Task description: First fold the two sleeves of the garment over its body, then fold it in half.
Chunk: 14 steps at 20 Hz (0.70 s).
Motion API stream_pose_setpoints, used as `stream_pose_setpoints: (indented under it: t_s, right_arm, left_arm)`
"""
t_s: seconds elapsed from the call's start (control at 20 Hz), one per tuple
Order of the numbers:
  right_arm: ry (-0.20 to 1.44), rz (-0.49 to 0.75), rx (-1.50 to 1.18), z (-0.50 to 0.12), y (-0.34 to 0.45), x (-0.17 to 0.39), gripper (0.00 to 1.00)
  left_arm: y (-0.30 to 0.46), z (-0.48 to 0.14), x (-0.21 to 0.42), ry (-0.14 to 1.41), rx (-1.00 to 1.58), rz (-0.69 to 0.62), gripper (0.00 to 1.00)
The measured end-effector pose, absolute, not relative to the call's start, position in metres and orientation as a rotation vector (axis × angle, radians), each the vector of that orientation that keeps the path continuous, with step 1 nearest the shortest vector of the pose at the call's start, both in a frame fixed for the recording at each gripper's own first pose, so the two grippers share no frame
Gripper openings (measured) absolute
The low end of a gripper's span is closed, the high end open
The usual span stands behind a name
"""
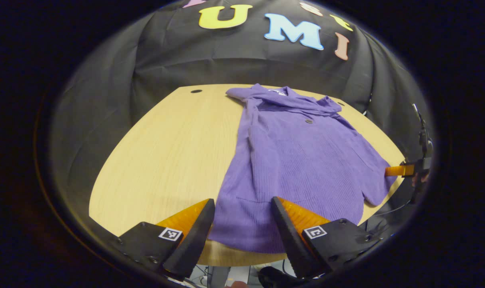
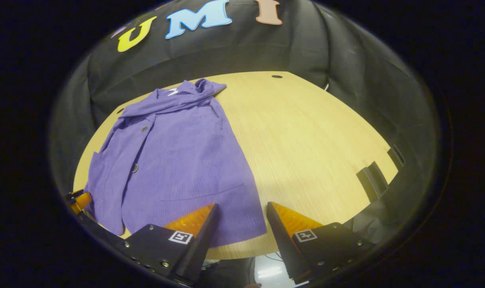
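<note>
Cardigan [image 1: 302, 168] flat on table [image 1: 166, 152], hem at near edge, sleeves seemingly already over body. Left gripper [image 1: 242, 224] and right gripper [image 2: 240, 228] hover above hem, jaws spread. Pinch both hem corners evenly, then lift toward collar.

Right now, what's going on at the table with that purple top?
A purple garment lies spread on the wooden table, collar toward the far wall, hem at the near edge. Both sleeves look already folded over its body; the fold in half is not yet done. The left hand-held gripper sits open over the hem on one side, and the right hand-held gripper sits open at the opposite hem corner. Neither is gripping cloth.
</note>
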State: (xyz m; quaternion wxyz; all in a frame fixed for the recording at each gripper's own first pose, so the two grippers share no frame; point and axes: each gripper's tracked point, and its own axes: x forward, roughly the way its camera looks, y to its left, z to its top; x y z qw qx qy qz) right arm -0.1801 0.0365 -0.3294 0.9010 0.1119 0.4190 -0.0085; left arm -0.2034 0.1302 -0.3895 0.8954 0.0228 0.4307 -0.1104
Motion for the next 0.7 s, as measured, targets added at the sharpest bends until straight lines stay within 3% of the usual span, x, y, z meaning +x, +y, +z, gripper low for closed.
stream_pose_setpoints:
  t_s: [0.1,0.15,0.25,0.5,0.6,0.65,0.7]
  right_arm:
    - [0.880,-0.009,0.206,-0.333,0.041,-0.183,0.78]
    - [0.882,-0.010,0.202,-0.334,0.043,-0.186,0.87]
    - [0.879,-0.024,0.220,-0.334,0.045,-0.187,0.90]
    - [0.895,-0.026,0.221,-0.333,0.048,-0.186,0.90]
    - [0.896,-0.017,0.229,-0.332,0.052,-0.185,0.84]
    - [0.899,-0.018,0.224,-0.332,0.053,-0.186,0.63]
    - [0.904,-0.011,0.209,-0.331,0.054,-0.186,0.61]
  left_arm:
    - [0.125,-0.393,-0.207,0.894,0.110,-0.242,0.96]
    - [0.120,-0.392,-0.208,0.891,0.118,-0.257,0.95]
    - [0.118,-0.391,-0.206,0.894,0.108,-0.243,0.94]
    - [0.104,-0.392,-0.210,0.906,0.116,-0.252,0.71]
    - [0.100,-0.392,-0.212,0.907,0.138,-0.261,0.52]
    - [0.098,-0.393,-0.213,0.906,0.146,-0.275,0.51]
    - [0.094,-0.392,-0.212,0.898,0.132,-0.277,0.50]
